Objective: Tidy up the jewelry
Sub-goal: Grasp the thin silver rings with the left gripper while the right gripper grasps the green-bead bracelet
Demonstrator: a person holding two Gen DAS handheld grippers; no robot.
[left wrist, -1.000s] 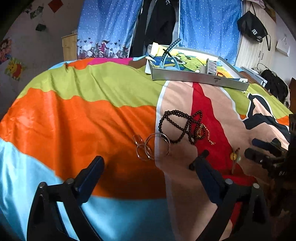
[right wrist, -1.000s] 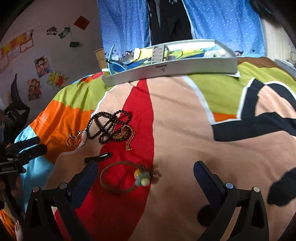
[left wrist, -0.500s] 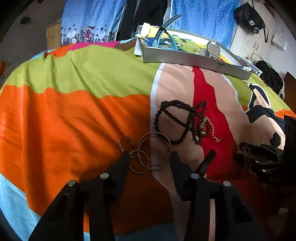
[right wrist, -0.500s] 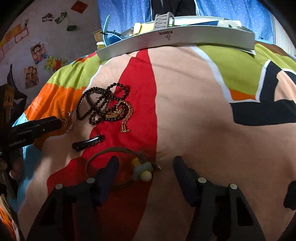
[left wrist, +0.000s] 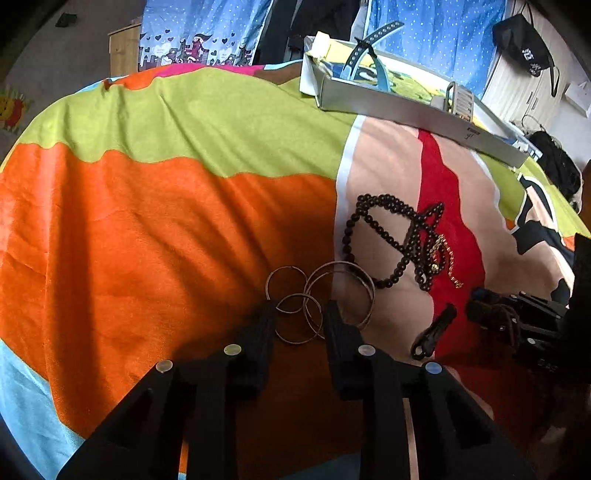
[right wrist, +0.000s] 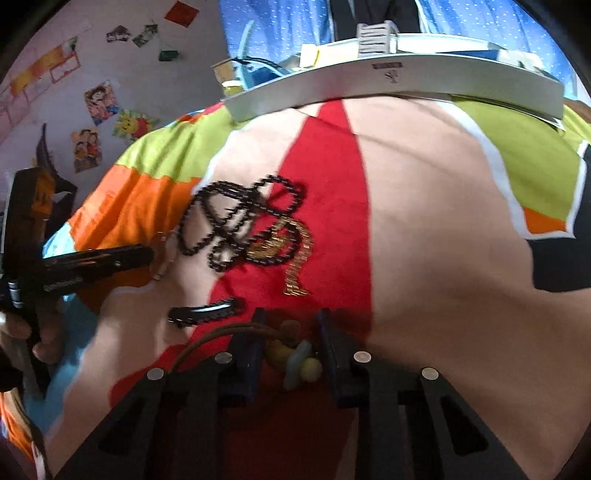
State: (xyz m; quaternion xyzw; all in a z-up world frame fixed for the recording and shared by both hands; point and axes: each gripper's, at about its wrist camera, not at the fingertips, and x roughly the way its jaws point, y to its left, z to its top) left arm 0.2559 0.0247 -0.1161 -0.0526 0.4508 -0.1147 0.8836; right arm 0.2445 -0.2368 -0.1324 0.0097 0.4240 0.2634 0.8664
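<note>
Both fisheye views are taken low and close above the bedspread (left wrist: 166,229), facing the gray tray (left wrist: 417,110) and blue curtains (right wrist: 480,22). The black bead necklace (left wrist: 391,240), hair clip (right wrist: 207,314) and tray are shared by both views.

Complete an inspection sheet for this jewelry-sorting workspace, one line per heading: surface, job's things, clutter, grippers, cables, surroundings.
Surface: colourful bedspread, wrinkled.
Job's things: metal bangles; black bead necklace tangled with gold chain; black hair clip; brown cord charm bracelet; grey tray at the far edge.
Clutter: nothing seen.
Grippers: left gripper fingers straddle the bangles; right gripper fingers either side of the charm; grip unclear on both.
Cables: nothing seen.
Surroundings: blue curtains, wall stickers.
</note>
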